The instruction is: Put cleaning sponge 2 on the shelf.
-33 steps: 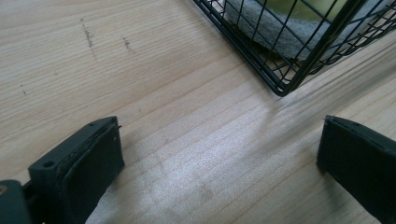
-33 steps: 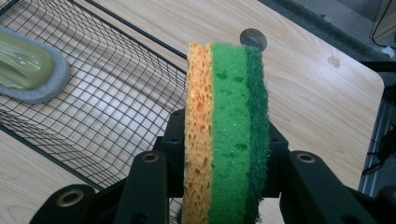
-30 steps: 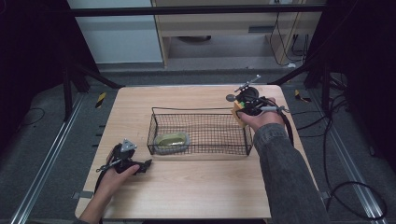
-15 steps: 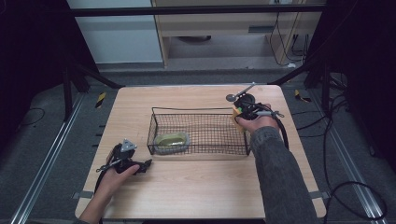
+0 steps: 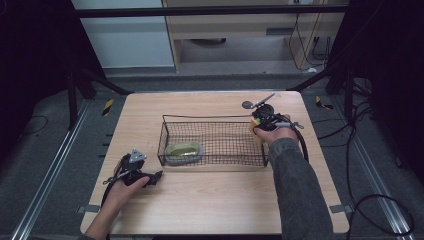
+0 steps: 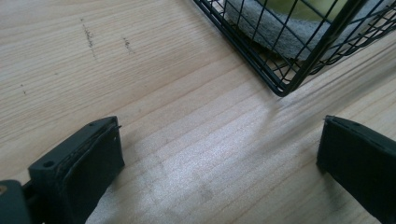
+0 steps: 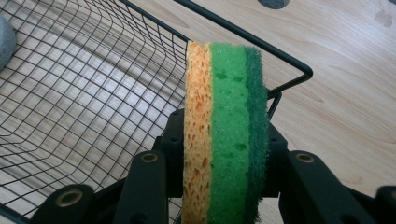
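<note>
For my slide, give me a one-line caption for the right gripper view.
Right gripper clamps a layered sponge on edge above the wire basket's corner.

The table [image 5: 210,200] is evenly lit from above; surroundings are left dark. Soft shadows are cast toward six o'clock. Near jaws are slightly blurred.

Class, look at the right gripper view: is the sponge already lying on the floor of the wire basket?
No. The sponge is clamped upright in the right gripper, over the wire basket's corner.
</note>
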`<state>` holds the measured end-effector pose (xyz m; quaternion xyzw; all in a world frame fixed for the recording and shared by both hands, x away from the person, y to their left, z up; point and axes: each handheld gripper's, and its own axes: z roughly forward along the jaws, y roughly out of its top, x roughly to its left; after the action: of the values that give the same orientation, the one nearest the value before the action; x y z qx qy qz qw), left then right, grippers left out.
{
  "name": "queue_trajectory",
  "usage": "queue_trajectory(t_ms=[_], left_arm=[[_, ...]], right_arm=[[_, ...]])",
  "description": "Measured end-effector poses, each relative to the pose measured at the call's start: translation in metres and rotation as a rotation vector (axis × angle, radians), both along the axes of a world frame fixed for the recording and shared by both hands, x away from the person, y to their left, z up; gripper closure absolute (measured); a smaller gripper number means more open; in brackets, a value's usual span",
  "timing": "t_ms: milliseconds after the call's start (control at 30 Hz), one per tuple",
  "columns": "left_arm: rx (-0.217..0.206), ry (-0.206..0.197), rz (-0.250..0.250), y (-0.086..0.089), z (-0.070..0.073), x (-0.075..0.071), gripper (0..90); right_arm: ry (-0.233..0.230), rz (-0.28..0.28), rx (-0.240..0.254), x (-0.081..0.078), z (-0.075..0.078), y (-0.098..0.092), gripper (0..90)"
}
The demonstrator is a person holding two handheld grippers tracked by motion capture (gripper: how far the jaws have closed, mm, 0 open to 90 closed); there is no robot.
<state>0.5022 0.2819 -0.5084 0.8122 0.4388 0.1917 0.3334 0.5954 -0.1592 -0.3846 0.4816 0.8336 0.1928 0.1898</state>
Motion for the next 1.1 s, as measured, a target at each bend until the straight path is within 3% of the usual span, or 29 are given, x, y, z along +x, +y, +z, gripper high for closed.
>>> queue_trajectory(t_ms=[1100], left_arm=[[-0.001, 0.0, 0.0, 0.0, 0.0, 0.0, 0.0]], right_arm=[[0.03, 0.016, -0.092, 0.007, -0.034, 0.019, 62.9]])
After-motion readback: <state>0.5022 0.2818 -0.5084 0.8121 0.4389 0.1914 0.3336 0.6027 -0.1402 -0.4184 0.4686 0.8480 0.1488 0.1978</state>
